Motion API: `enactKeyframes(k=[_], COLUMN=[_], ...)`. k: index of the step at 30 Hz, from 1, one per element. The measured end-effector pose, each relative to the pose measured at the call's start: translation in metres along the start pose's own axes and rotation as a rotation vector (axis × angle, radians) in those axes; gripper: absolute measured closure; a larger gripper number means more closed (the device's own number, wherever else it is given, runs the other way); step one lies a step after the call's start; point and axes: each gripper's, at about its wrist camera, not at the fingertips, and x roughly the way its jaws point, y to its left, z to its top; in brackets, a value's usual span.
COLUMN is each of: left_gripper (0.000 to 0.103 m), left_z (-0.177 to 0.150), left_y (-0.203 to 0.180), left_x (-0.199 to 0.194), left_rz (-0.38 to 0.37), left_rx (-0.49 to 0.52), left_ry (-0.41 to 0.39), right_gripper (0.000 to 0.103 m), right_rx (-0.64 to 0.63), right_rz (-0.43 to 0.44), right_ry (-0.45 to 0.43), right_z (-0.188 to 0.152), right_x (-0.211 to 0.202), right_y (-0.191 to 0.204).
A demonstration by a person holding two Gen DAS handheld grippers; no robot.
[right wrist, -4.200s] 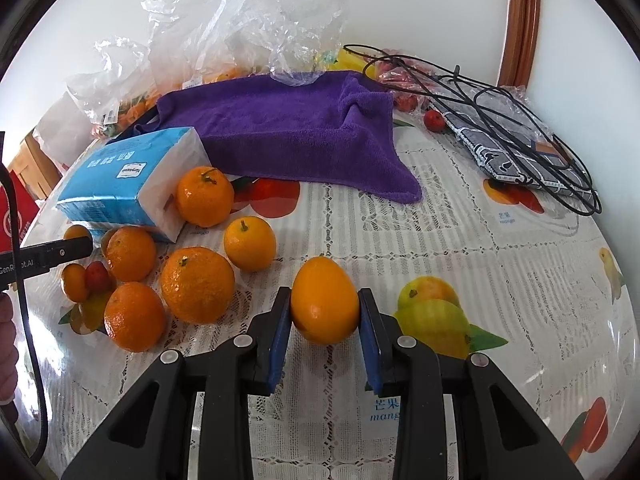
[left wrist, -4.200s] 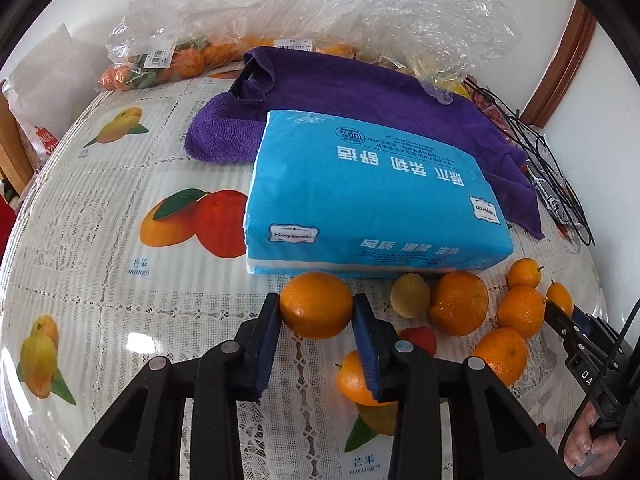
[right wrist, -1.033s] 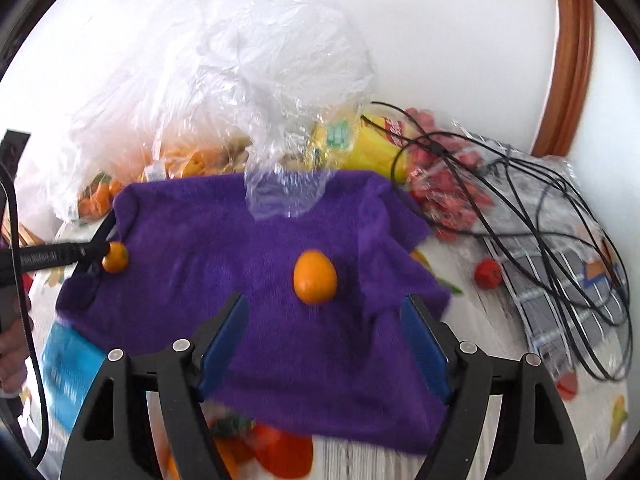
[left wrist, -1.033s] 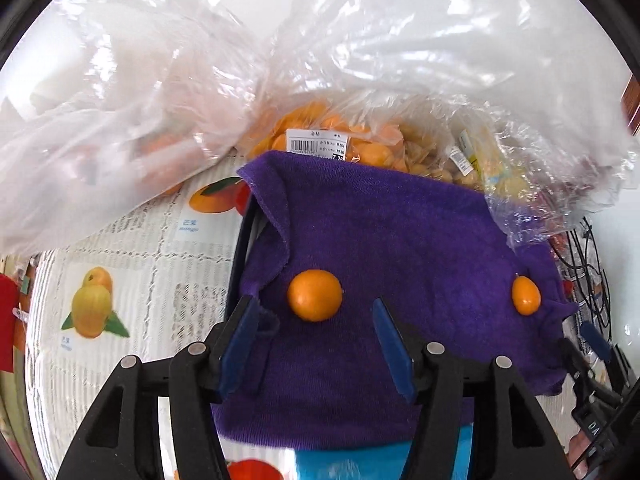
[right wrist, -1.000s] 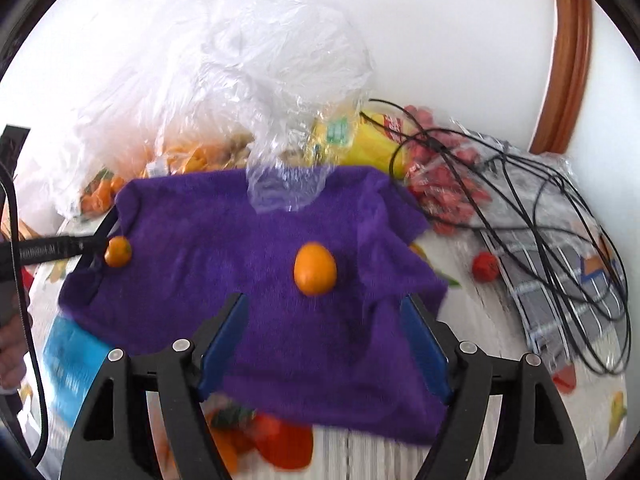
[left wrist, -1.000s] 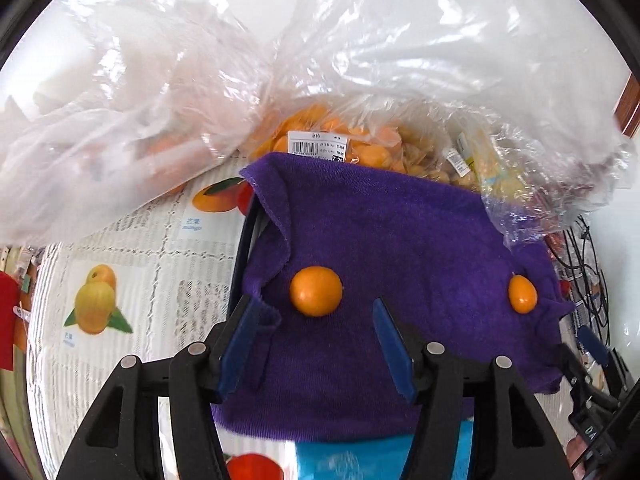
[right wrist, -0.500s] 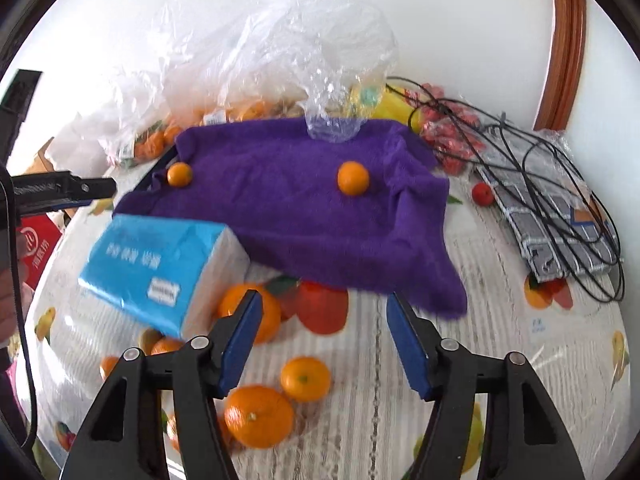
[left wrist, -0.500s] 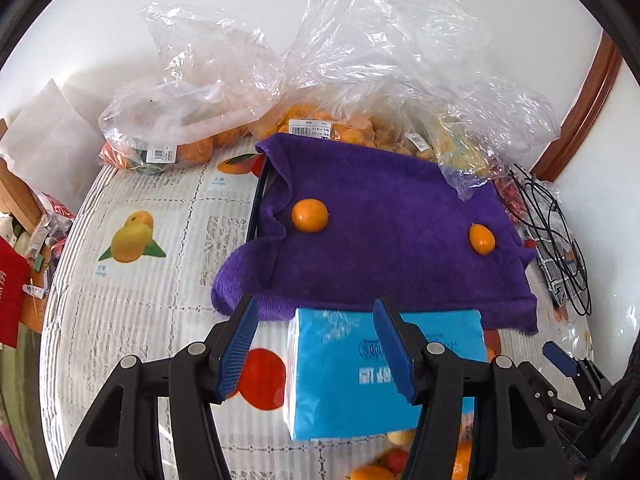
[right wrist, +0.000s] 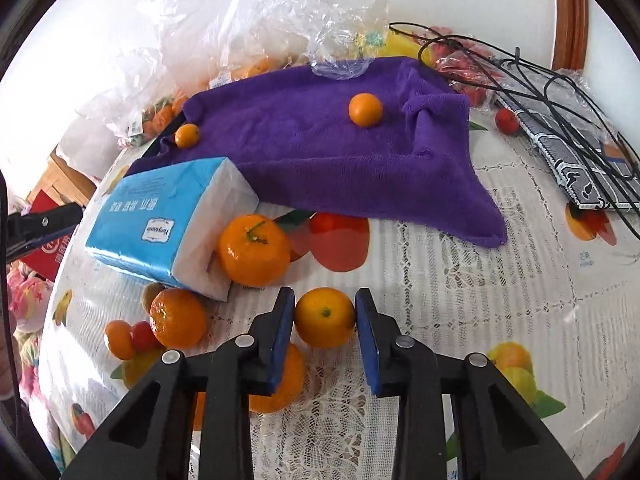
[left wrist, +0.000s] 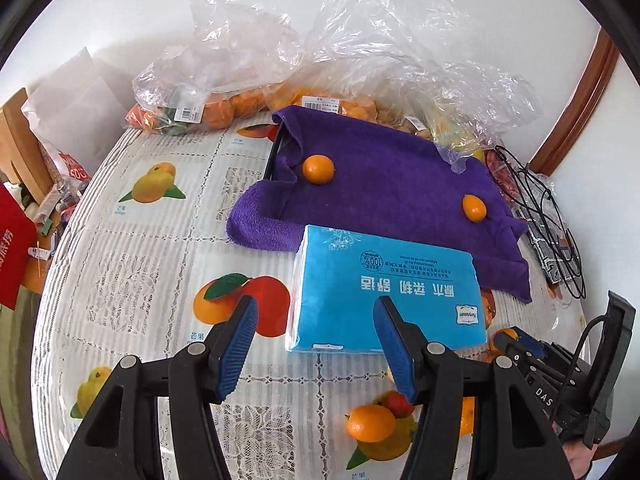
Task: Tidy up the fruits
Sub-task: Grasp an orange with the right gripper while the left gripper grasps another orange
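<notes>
Fruit-print tablecloth [right wrist: 500,280] | right gripper [right wrist: 325,316] pads flanked a small orange [right wrist: 325,317], contact unclear | left gripper [left wrist: 314,334] gaped wide, empty

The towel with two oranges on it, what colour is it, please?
The towel is purple, clearest in the right wrist view.

We read "100%" on the blue tissue pack [left wrist: 384,288] — upside down — and "DAS" on the right gripper [left wrist: 516,344]'s black body
</notes>
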Motion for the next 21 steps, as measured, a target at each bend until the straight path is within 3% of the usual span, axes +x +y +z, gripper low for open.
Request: enactKeyframes(k=[10,21], left_gripper=[0.045,0.045], left_z=[-0.036,-0.081], left_y=[-0.011,-0.02], left_x=[0.006,0.019], left_rz=[-0.073,-0.152], left_rx=[0.053,0.112], left_ry=[0.048,0.074], right_gripper=[0.072,0.071], right_rx=[-0.007,-0.01], right_rz=[-0.056,-0.065], right_ry=[-0.07,-0.083], right_z=[-0.016,-0.042], right_x=[-0.032,-0.022], right_y=[-0.004,-0.01])
